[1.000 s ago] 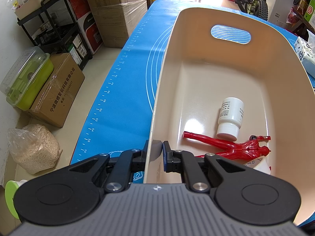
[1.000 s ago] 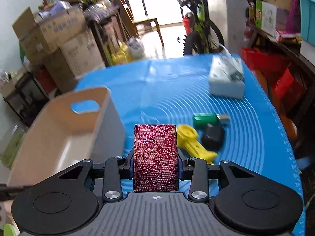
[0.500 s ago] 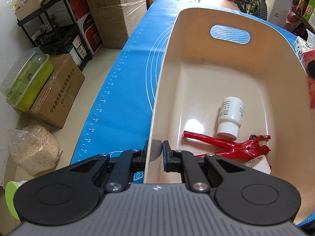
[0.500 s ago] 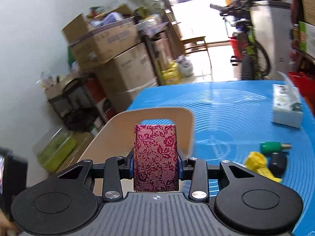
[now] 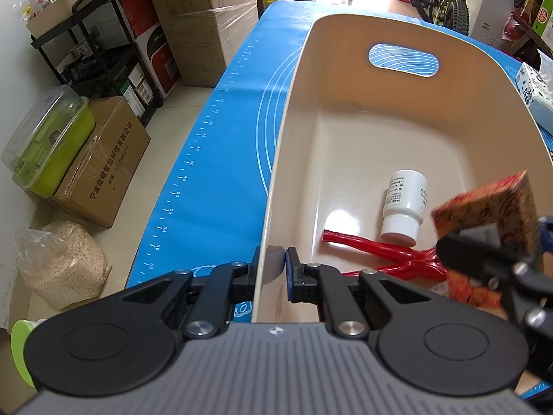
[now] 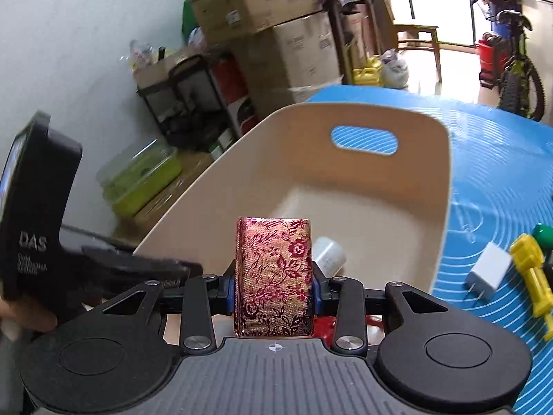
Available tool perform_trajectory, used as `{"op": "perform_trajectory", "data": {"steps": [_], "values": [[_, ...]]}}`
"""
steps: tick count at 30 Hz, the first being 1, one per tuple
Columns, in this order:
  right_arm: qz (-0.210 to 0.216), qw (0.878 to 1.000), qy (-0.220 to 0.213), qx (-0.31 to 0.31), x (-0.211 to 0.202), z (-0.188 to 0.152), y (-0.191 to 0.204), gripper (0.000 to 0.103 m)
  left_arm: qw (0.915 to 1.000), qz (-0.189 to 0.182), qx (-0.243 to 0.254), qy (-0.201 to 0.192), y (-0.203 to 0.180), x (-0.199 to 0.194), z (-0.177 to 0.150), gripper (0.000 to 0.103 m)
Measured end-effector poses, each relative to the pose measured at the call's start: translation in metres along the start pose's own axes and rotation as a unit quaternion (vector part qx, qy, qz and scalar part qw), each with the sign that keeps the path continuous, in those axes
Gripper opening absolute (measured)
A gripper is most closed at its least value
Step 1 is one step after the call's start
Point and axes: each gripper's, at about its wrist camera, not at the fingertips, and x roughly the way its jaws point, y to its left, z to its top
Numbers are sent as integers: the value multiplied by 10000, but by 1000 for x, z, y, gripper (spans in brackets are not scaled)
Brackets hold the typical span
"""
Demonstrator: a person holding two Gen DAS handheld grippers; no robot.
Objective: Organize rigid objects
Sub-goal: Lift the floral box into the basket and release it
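Observation:
A beige bin (image 5: 345,131) with a handle slot stands on the blue mat (image 5: 221,173). My left gripper (image 5: 271,266) is shut on the bin's near left rim. Inside lie a white bottle (image 5: 404,204) and a red figure (image 5: 380,252). My right gripper (image 6: 274,287) is shut on a red floral box (image 6: 274,276) and holds it above the bin's near end; the box also shows at the right of the left wrist view (image 5: 490,207). The bin (image 6: 345,186) and the bottle (image 6: 328,252) show beyond it.
On the mat right of the bin lie a white charger (image 6: 487,273), a yellow toy (image 6: 532,269) and a green item (image 6: 542,231). A tissue pack (image 5: 534,93) sits at the far right. Boxes, a shelf and a bicycle stand around the table.
My right gripper has carried the floral box left from over the mat to above the bin's near end. My left gripper keeps its hold on the bin rim.

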Motion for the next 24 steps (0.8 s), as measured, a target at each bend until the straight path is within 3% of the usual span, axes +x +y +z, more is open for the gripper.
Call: {"op": "perform_trajectory", "data": {"steps": [11, 15, 18, 24], "values": [[222, 9993, 304, 11, 0, -4, -4, 49, 10000, 60, -10, -4, -1, 0, 0, 14], [245, 9995, 211, 20, -8, 2, -7, 50, 10000, 69, 2, -8, -1, 0, -1, 14], [240, 9997, 59, 52, -18, 7, -11, 62, 10000, 65, 0, -9, -1, 0, -1, 14], [-77, 9990, -380, 208, -46, 21, -42, 65, 10000, 68, 3, -8, -1, 0, -1, 14]]}}
